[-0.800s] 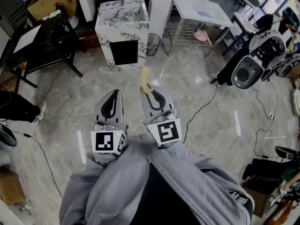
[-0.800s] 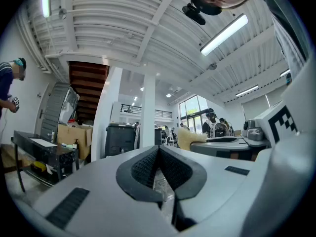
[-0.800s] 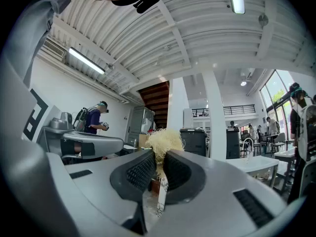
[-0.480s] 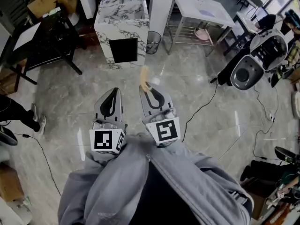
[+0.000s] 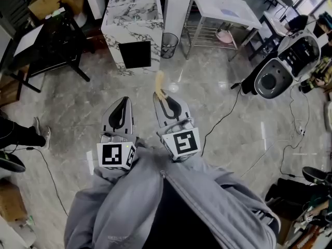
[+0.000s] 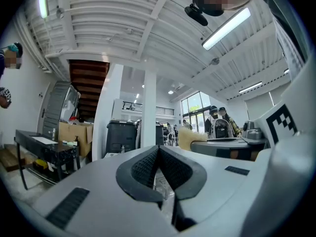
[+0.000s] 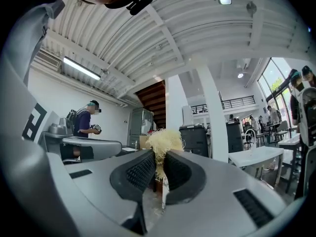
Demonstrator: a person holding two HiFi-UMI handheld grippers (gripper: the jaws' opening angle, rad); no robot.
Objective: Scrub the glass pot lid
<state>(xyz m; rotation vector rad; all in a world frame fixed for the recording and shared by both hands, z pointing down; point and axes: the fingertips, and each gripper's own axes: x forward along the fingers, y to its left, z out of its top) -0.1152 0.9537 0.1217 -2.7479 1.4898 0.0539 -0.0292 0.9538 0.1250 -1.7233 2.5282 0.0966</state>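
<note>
No glass pot lid shows in any view. My right gripper (image 5: pixel 160 97) is held level in front of the grey-sleeved body, shut on a pale yellow fibrous scrubber (image 5: pixel 160 84) that sticks out past its tips. The right gripper view shows the scrubber (image 7: pixel 164 141) pinched between the ribbed pads (image 7: pixel 139 171). To the left of it, my left gripper (image 5: pixel 124 100) is shut with nothing in it. In the left gripper view its tips (image 6: pixel 158 150) meet.
A marble-clad sink counter (image 5: pixel 134 22) stands ahead on the tiled floor, with a white pillar (image 5: pixel 179 4) and a mesh bin (image 5: pixel 169 45) beside it. A white table (image 5: pixel 223 9) is at the back right, a black table (image 5: pixel 46 40) at the left. Cables (image 5: pixel 223 121) cross the floor.
Both grippers stay side by side and shut. In the head view the sink counter has slid slightly up and left, and a passer-by's legs at the left edge have shifted.
</note>
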